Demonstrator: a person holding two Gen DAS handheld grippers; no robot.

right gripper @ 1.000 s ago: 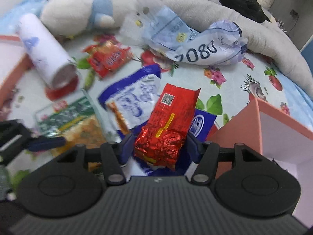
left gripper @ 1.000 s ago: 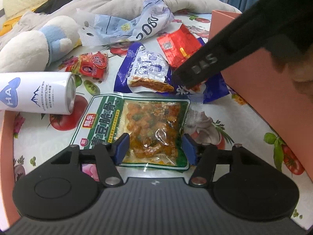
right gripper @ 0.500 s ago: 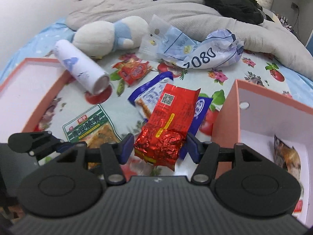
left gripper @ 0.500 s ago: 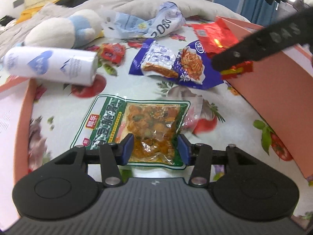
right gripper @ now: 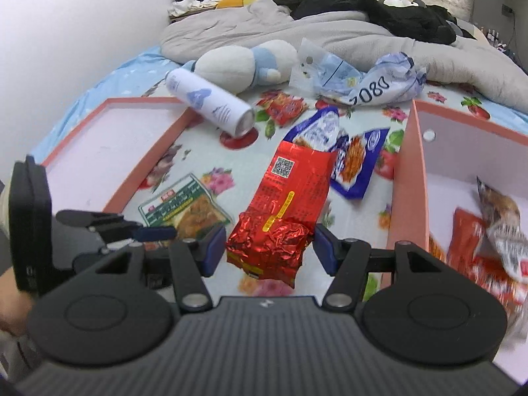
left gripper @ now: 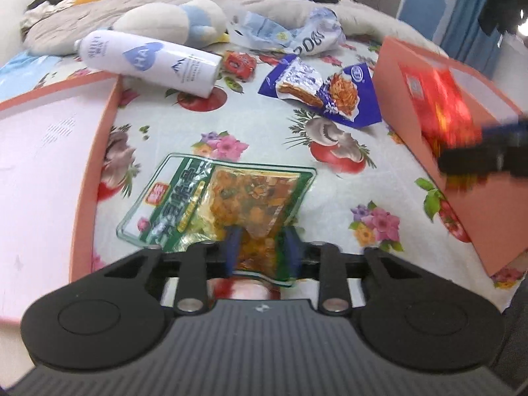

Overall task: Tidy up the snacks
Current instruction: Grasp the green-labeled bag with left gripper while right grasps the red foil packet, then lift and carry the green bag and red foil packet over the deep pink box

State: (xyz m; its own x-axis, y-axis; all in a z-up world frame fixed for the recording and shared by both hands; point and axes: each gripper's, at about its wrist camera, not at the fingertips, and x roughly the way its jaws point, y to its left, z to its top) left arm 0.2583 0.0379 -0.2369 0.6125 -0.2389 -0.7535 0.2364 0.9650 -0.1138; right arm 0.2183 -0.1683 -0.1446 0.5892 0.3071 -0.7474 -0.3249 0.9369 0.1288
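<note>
The left gripper (left gripper: pixel 262 247) has just been closing its fingers (left gripper: pixel 232 246) onto the near end of a green-edged clear snack pouch (left gripper: pixel 217 204), which lies on a flower-and-vegetable-print sheet (left gripper: pixel 264 132). A pink tray (left gripper: pixel 89 178) sits to the left. Beyond, a white bottle (left gripper: pixel 151 62) lies on its side, its neck end over the tray's far edge, near a plush toy (left gripper: pixel 171 19). Two blue snack packets (left gripper: pixel 323 92) lie beside a pink box (left gripper: pixel 445 151) on the right, where a blurred dark gripper (left gripper: pixel 478 158) carries a red foil packet (left gripper: pixel 439 105)
</note>
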